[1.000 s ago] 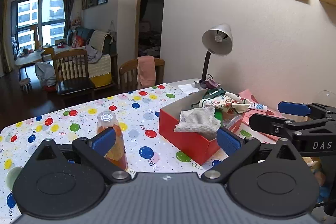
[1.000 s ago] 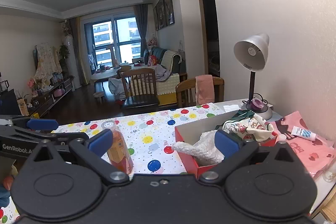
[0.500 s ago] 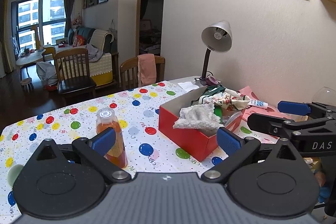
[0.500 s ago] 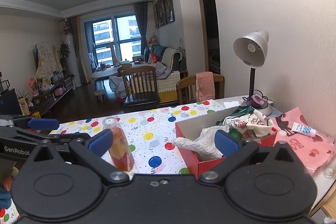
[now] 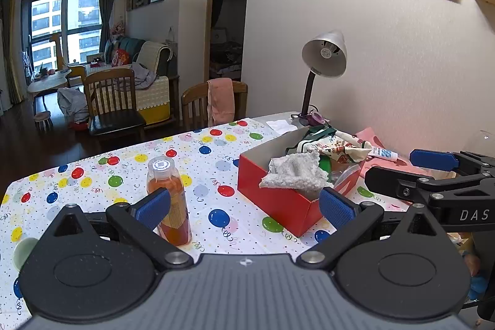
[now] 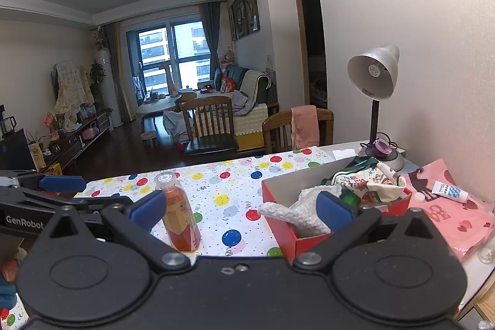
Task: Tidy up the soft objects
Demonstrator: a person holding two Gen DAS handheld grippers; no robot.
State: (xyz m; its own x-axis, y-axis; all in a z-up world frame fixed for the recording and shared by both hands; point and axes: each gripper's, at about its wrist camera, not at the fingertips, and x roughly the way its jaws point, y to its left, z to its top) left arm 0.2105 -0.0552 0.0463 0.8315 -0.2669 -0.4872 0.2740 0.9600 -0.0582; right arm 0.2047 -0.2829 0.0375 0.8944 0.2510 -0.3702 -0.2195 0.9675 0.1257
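Fluffy grey cloth [image 5: 295,172] lies draped over the near edge of the red box [image 5: 275,197], with a printed cloth [image 5: 334,144] bundled behind it in the same box; both sit on the bench [image 5: 204,156] under its balloon-patterned cover. Over the last second little has changed among these things: the cloths and box keep their places, and only the viewpoints have drifted, so that box and juice bottle [image 5: 169,200] sit slightly lower and nearer the middle in both views. That suggests the soft things are already gathered and the tongs are backing off or pausing, though a pink sheet [image 6: 445,215] to the right of the box may still want sorting; whether it is cloth or paper I cannot tell.

Left tongs [image 5: 244,207] hang wide open and empty, level, aimed across the bench at the gap between bottle and box. Right tongs [image 6: 241,211] are likewise spread and hold nothing, set just beside the left at about the same height. A desk lamp [image 6: 376,82] stands beyond the box by the wall.
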